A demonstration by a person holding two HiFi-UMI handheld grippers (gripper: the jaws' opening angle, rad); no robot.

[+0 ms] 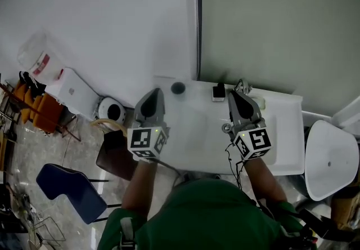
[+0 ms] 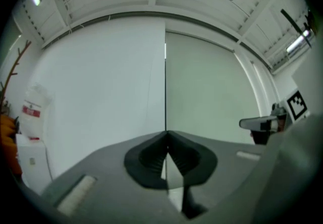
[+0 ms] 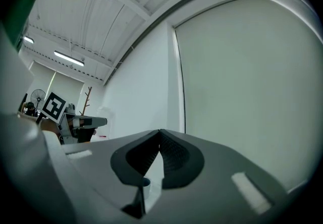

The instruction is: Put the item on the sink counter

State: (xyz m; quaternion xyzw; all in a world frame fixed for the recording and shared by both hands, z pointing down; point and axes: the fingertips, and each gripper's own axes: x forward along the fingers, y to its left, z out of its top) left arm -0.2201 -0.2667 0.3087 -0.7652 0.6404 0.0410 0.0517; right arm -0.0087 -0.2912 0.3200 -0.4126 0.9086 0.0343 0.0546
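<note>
The left claw (image 1: 154,93) and the right claw (image 1: 234,95) are both closed and empty above the white tabletop (image 1: 197,130), where the small dark round item (image 1: 178,88) stands free at the far edge between them.

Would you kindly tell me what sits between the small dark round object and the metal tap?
In the head view, a small black-and-white block stands between the small dark round object and the metal tap, on the white sink counter.
</note>
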